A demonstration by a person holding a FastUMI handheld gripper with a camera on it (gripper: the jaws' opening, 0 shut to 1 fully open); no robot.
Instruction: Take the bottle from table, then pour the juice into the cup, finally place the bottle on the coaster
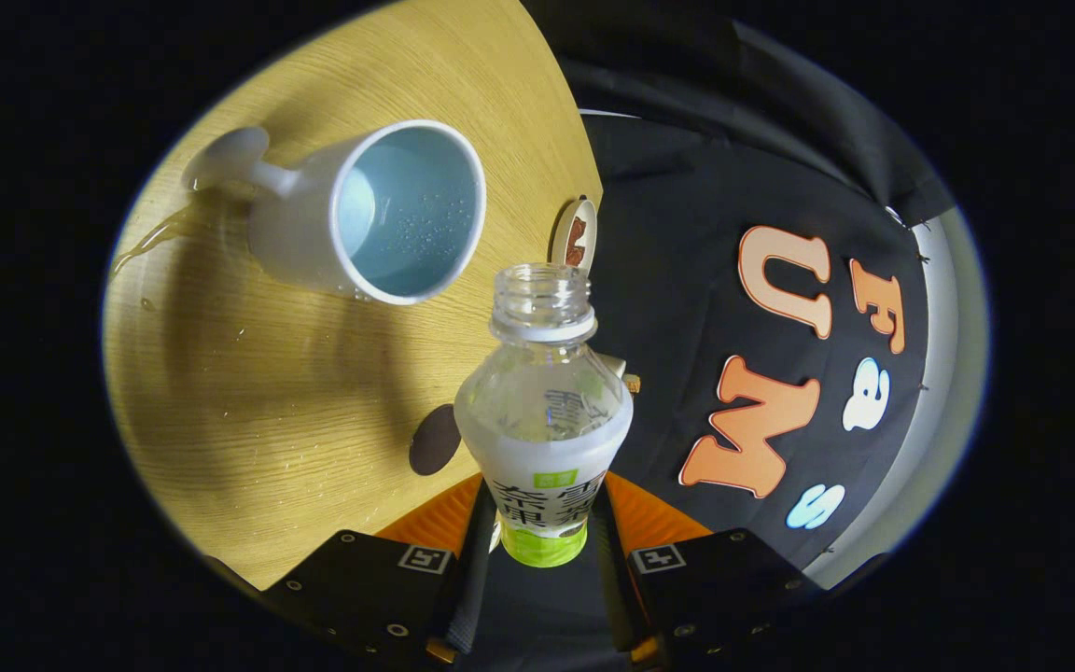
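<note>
Two fingers of the gripper (542, 546) press on the lower body of a clear plastic juice bottle (545, 411), one on each side, so the bottle is held between them. Its cap is off and the open neck points away from the fingers. A white and green label wraps its lower half; the clear upper part looks misted, and I cannot tell how much juice is inside. The view is rolled, so the wooden surface (258, 392) appears tilted beside the bottle. Beyond the bottle's mouth and off to one side stands a white cup (379, 219) with a pale blue inside and a handle on its far side; small droplets cling to its inner wall. A thin pool of spilled liquid (160, 233) lies on the surface by the cup's handle. Just past the bottle neck, at the surface's edge, is a round coaster (577, 238). A dark round spot (435, 439) sits on the surface near the bottle's shoulder.
</note>
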